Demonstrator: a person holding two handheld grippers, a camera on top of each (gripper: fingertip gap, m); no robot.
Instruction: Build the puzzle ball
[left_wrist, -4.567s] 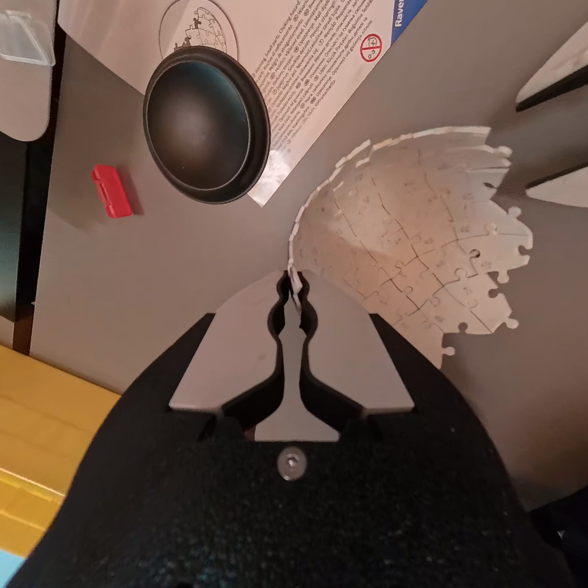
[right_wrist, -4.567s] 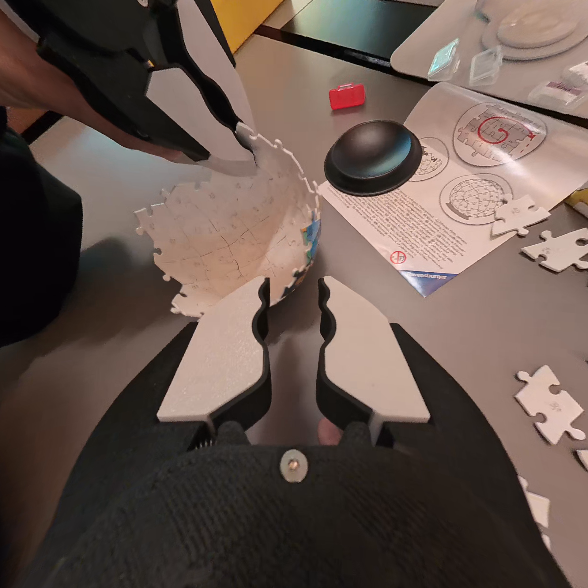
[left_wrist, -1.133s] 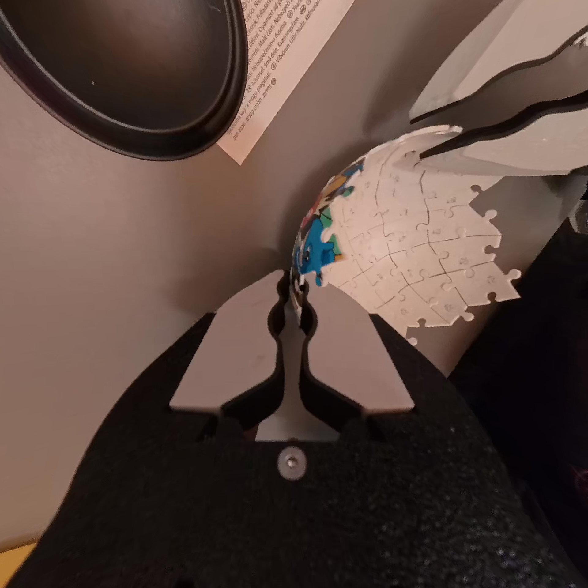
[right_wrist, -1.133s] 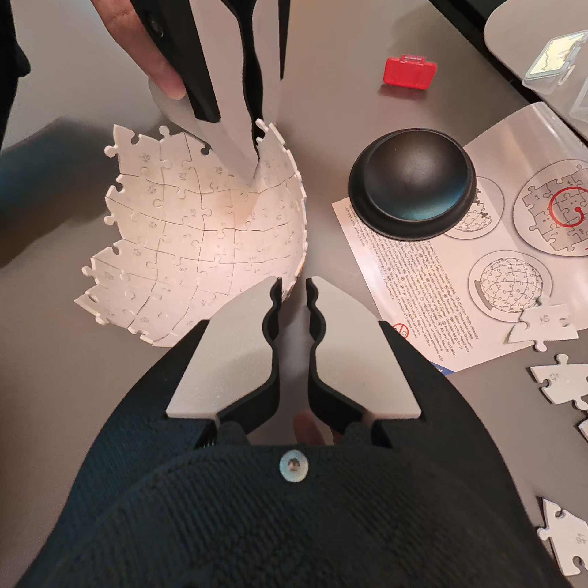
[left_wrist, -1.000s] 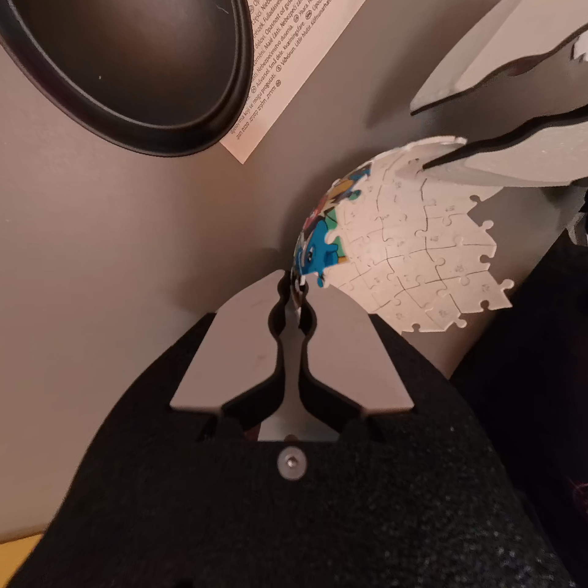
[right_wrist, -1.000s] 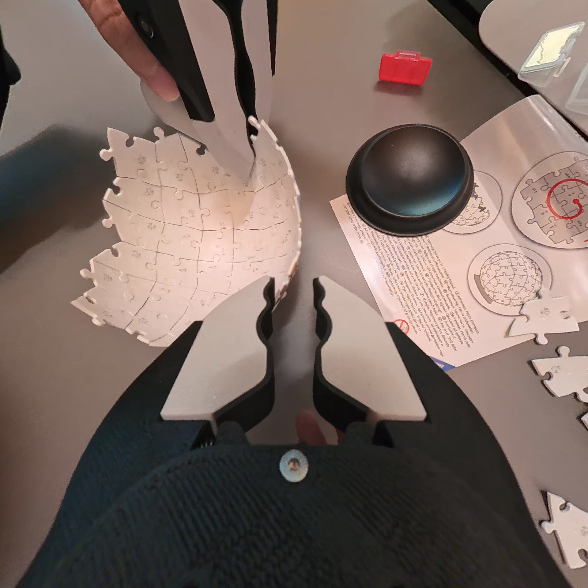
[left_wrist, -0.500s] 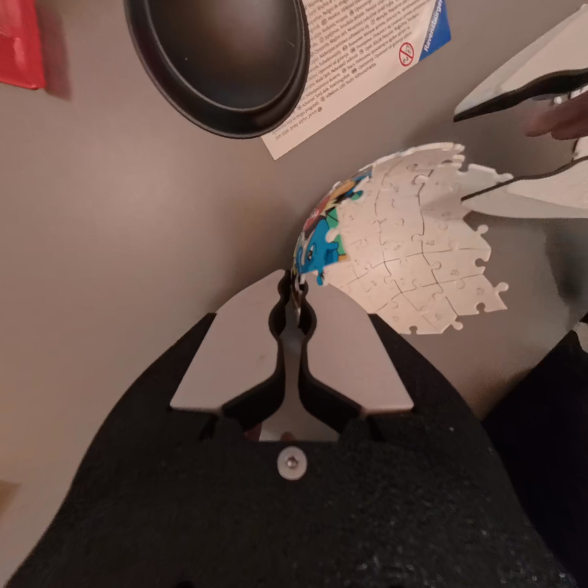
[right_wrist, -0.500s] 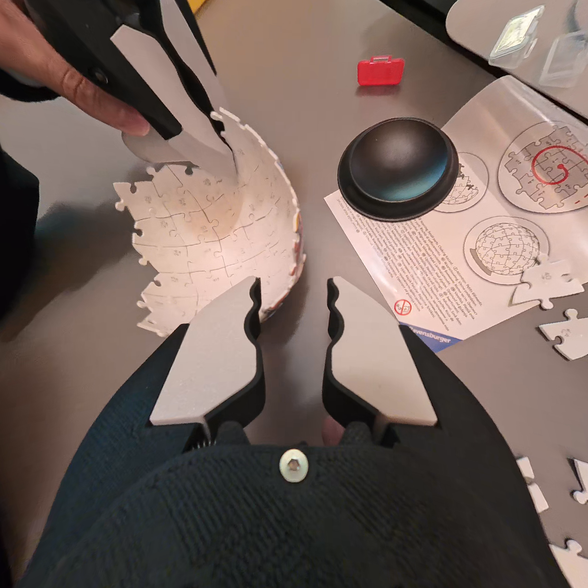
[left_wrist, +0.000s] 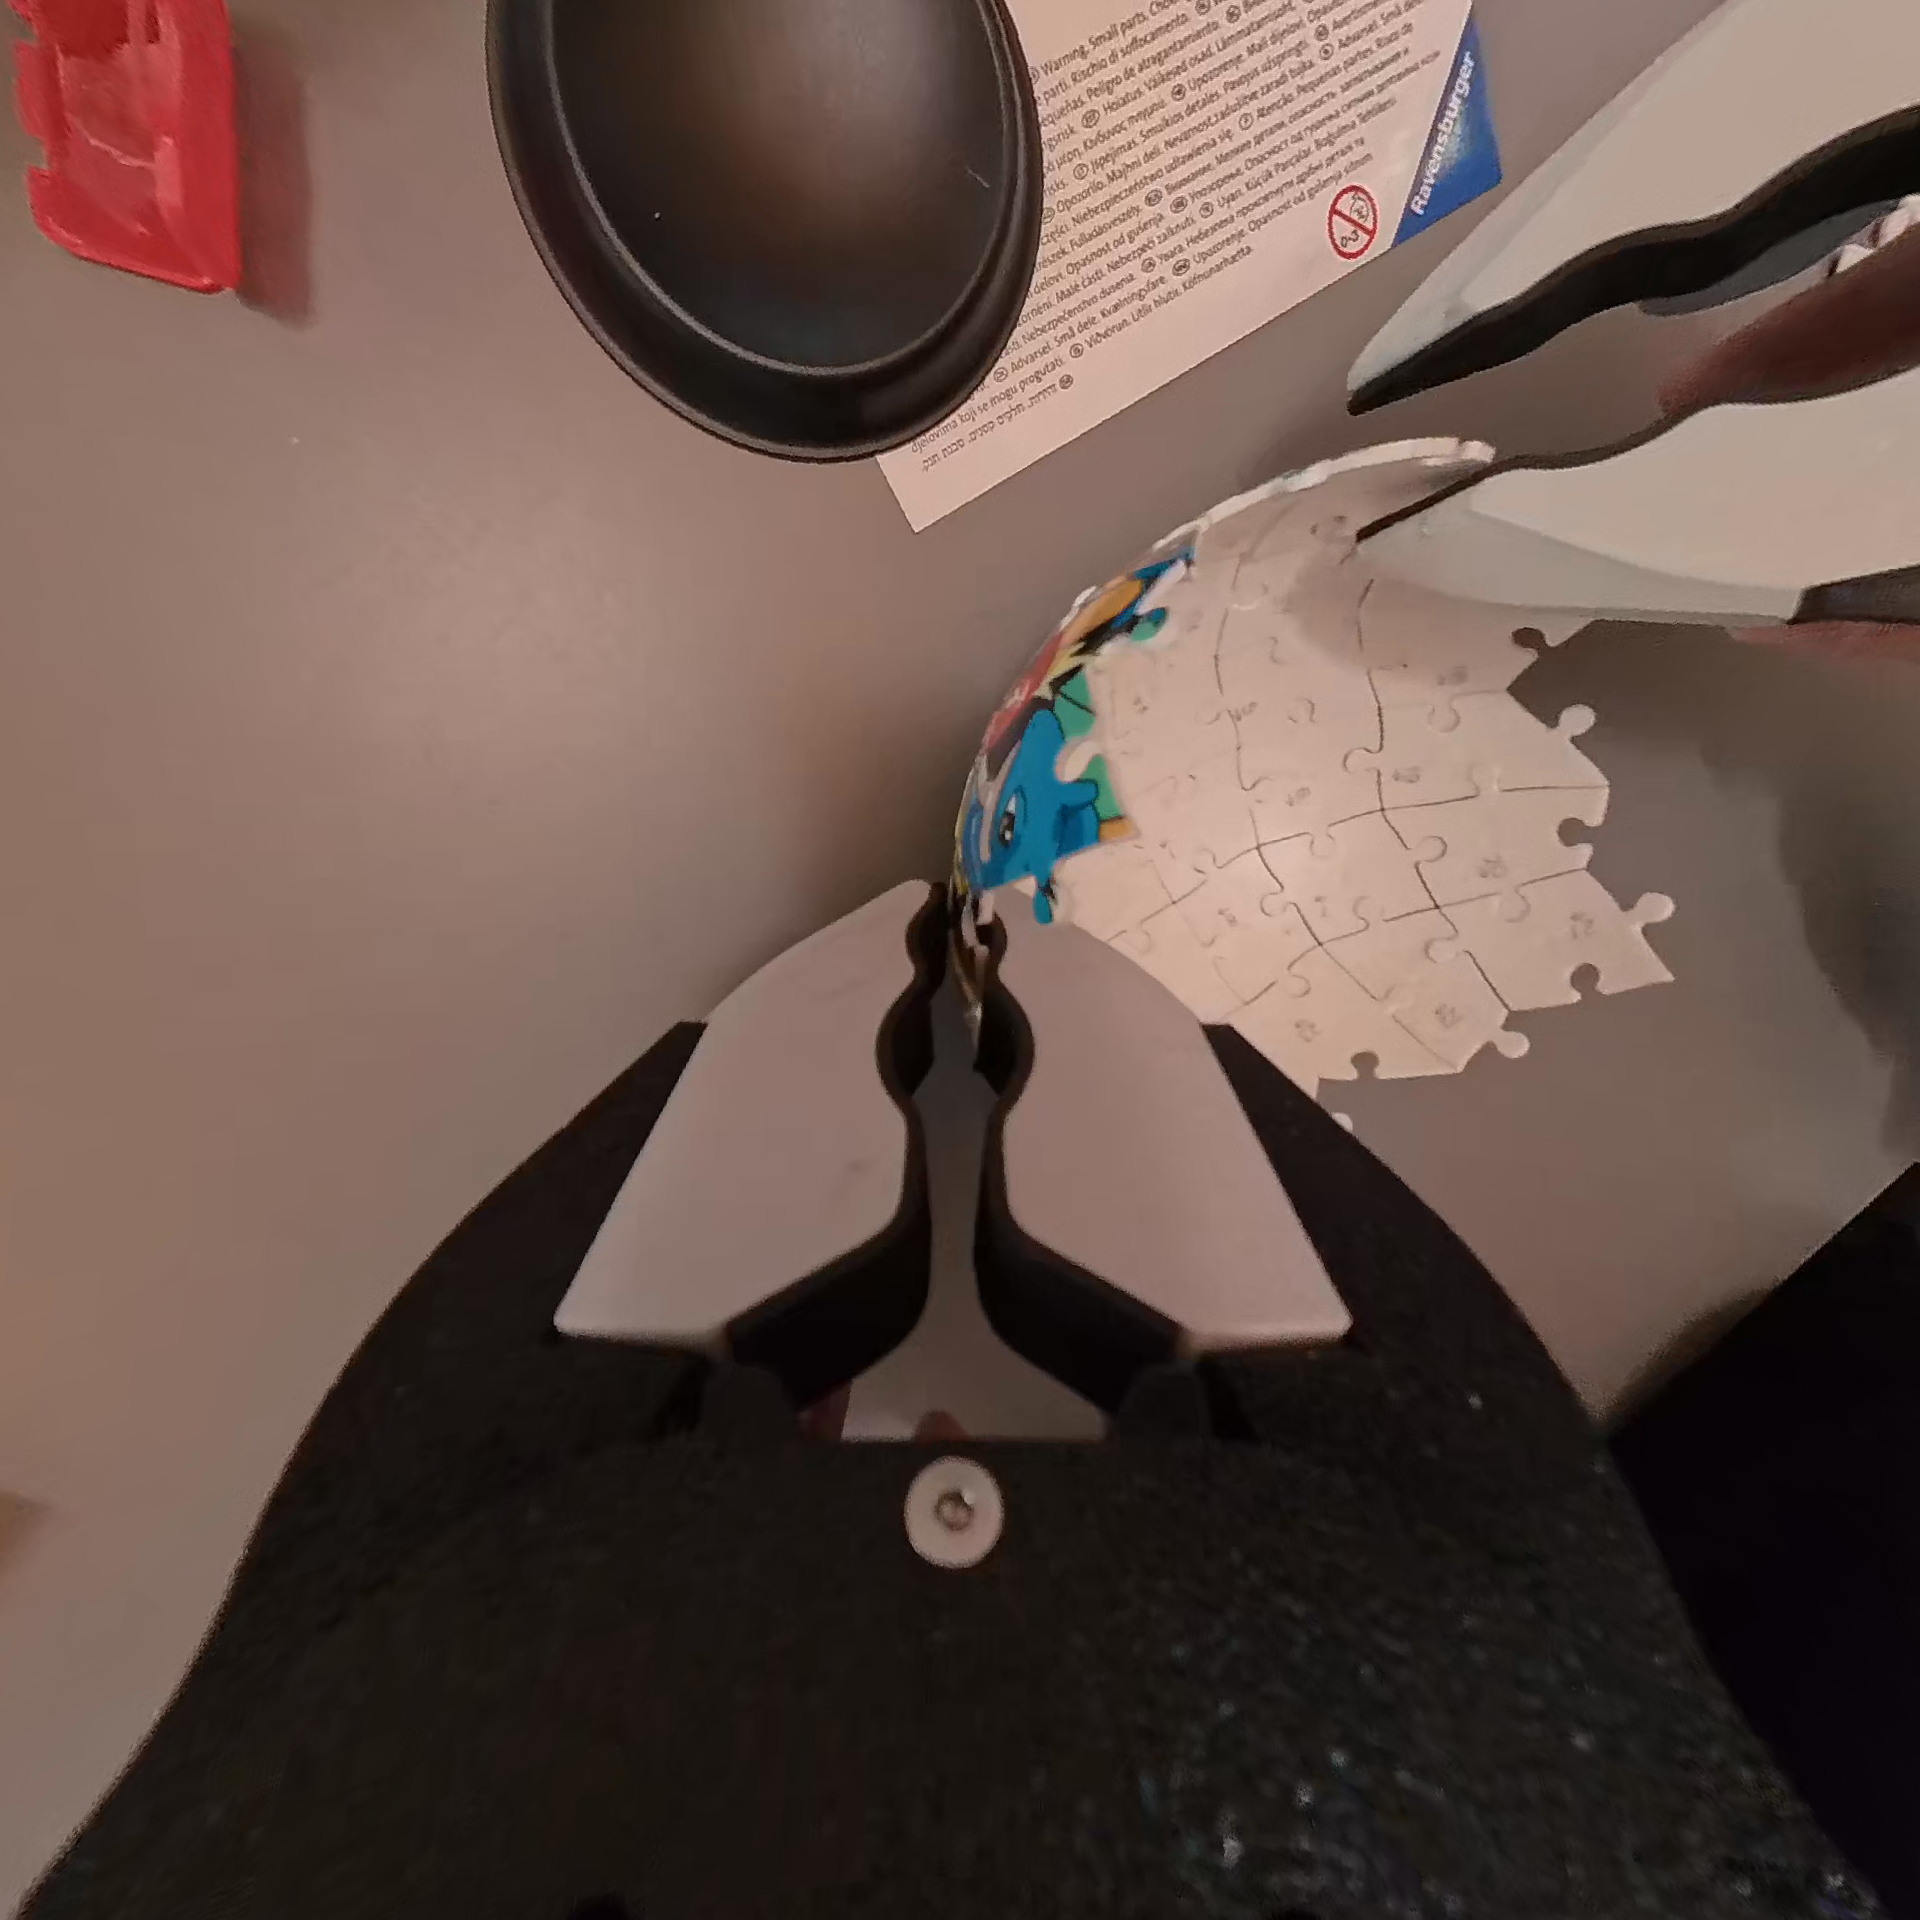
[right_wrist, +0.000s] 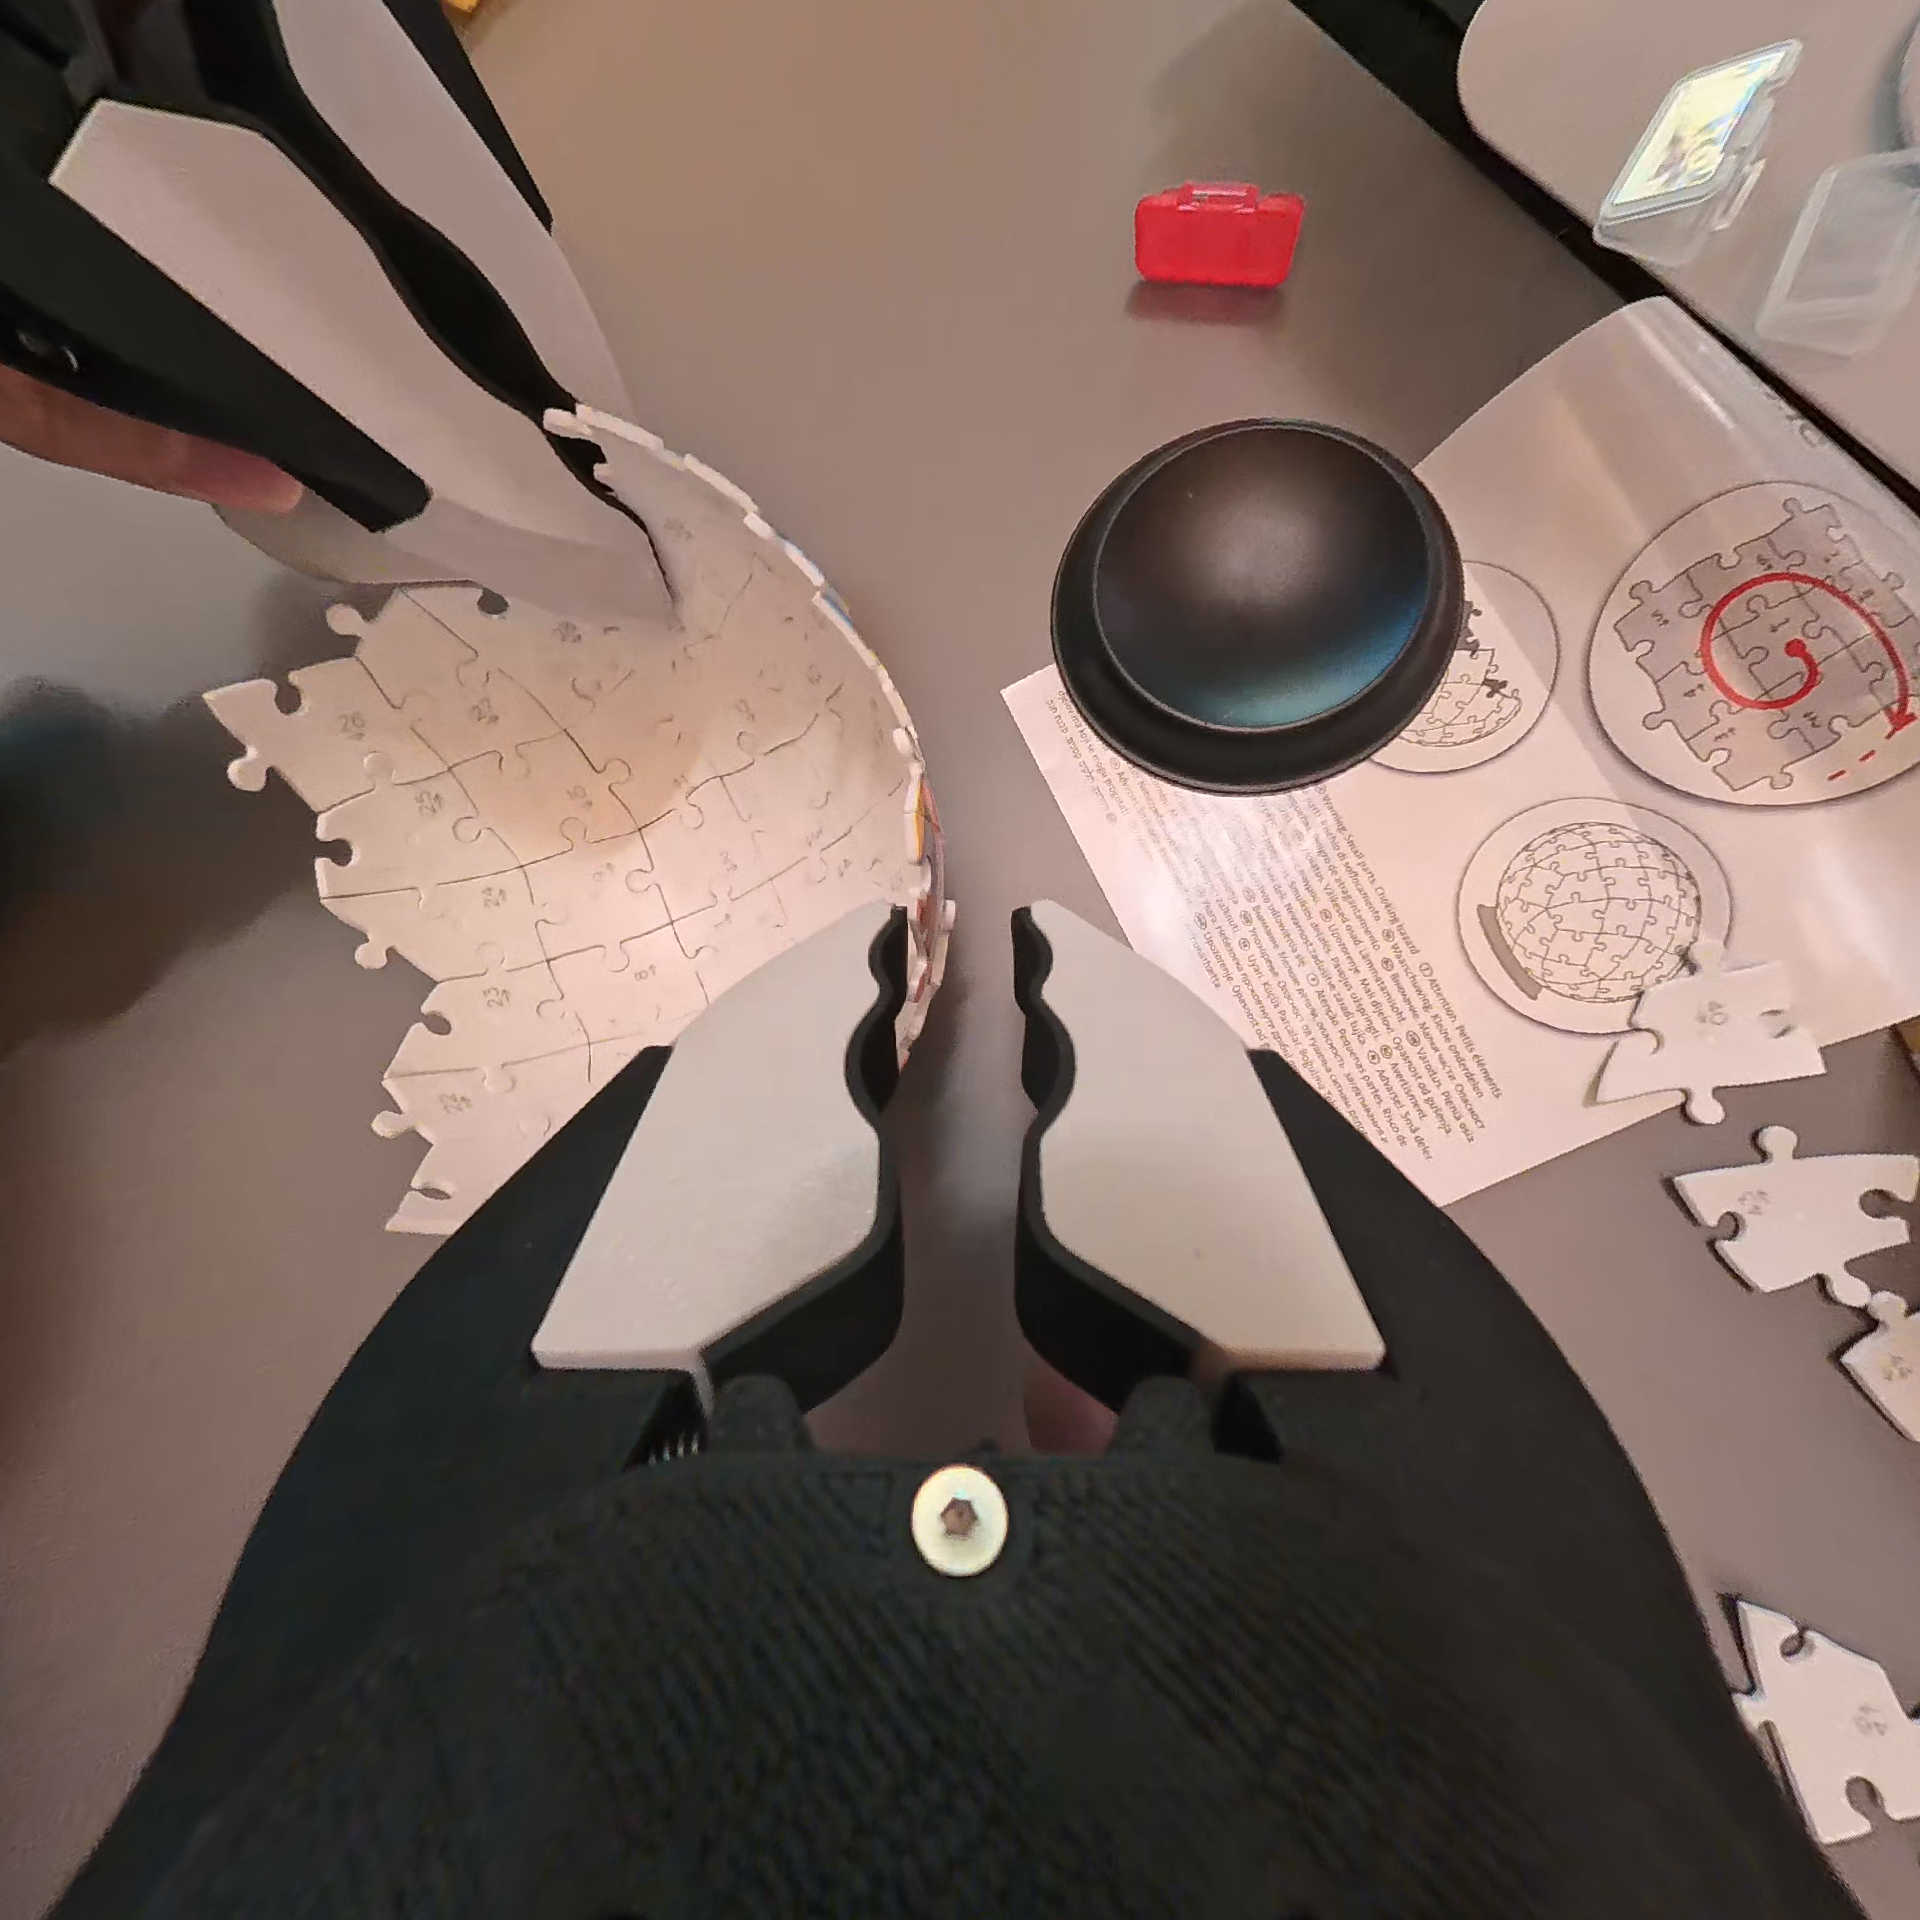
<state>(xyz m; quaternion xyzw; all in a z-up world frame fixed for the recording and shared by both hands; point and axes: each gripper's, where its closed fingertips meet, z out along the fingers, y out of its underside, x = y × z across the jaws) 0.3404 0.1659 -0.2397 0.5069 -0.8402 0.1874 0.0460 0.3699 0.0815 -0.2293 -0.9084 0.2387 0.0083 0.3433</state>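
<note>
1. Shell (right_wrist: 644, 831) rim stays pinched in my left gripper (left_wrist: 961, 920); it sits on the table (right_wrist: 935, 260), tipped more upright than four seconds ago.
2. My right gripper (right_wrist: 956, 920) hangs empty, jaws narrowly apart, one straddling the shell's near edge.
3. Stand (right_wrist: 1252, 603) beyond, on the leaflet (right_wrist: 1558, 852).

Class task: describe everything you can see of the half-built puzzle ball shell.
The puzzle ball shell is a curved bowl of interlocked pieces, seemingly thin plastic, with a white numbered inside, a colourful printed outside and a jagged, unfinished edge. It sits tilted over the grey table. The left tongs are shut on its rim; the open right tongs hover beside it.
</note>
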